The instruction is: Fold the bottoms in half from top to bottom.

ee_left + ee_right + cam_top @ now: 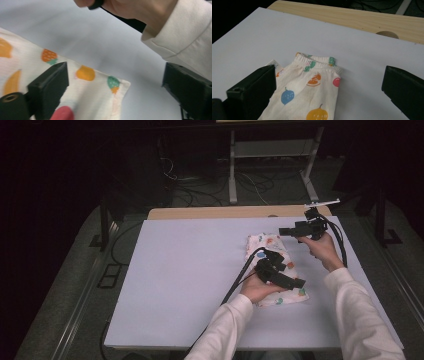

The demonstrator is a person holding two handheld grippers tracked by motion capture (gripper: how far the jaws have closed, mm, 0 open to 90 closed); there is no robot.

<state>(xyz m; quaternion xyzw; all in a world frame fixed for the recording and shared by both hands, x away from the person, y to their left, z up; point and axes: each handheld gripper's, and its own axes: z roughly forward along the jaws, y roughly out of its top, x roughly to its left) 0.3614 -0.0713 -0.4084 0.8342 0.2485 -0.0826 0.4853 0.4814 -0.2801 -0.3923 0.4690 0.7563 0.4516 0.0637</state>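
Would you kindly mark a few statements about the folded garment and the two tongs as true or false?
1. The fruit-print garment lies folded on the white board. True.
2. The left tongs are clamped on the garment. False: the jaws stand wide apart above the cloth, holding nothing.
3. The right tongs are open and empty. True.
4. The garment's elastic waistband points toward the wooden table edge. True.
5. The garment hangs over the board's edge. False: it lies wholly on the board, with bare surface on every side.
6. The person wears dark sleeves. False: the sleeves are white.
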